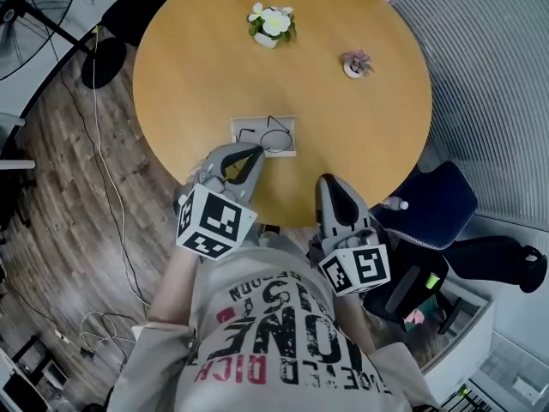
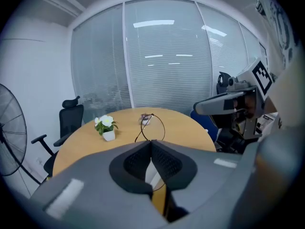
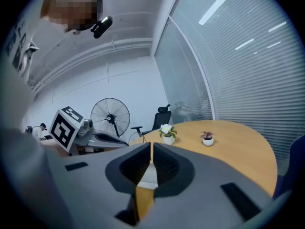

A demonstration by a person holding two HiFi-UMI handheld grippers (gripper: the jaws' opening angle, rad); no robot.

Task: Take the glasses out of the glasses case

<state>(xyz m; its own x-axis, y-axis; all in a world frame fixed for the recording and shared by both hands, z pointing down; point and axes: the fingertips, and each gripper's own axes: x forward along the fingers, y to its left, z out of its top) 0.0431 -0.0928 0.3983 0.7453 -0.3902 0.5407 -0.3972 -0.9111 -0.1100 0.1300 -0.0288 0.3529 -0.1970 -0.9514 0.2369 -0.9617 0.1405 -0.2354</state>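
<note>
- Nearest the head camera is the person's printed shirt (image 1: pixel 257 333), with both grippers held out in front of it over a round wooden table (image 1: pixel 189 67).
- The left gripper (image 1: pixel 256 151) has its jaws pressed together on the thin black glasses (image 1: pixel 276 137). In the left gripper view the wire frame (image 2: pixel 153 128) stands up from the jaw tips (image 2: pixel 151 143).
- The glasses sit directly over the open white glasses case (image 1: pixel 237 127) near the table's front edge. From above I cannot tell whether they are fully clear of it.
- The right gripper (image 1: pixel 329 181) is just beside the case, off the table edge, jaws together on nothing (image 3: pixel 151 148).
- To do the step well, I judge the lift should go straight up with steady pressure, since a thin frame could twist or slip.
- The temples could catch the case wall; the free right gripper could steady the case.
- Bare table beside the case looks a suitable landing spot.
</note>
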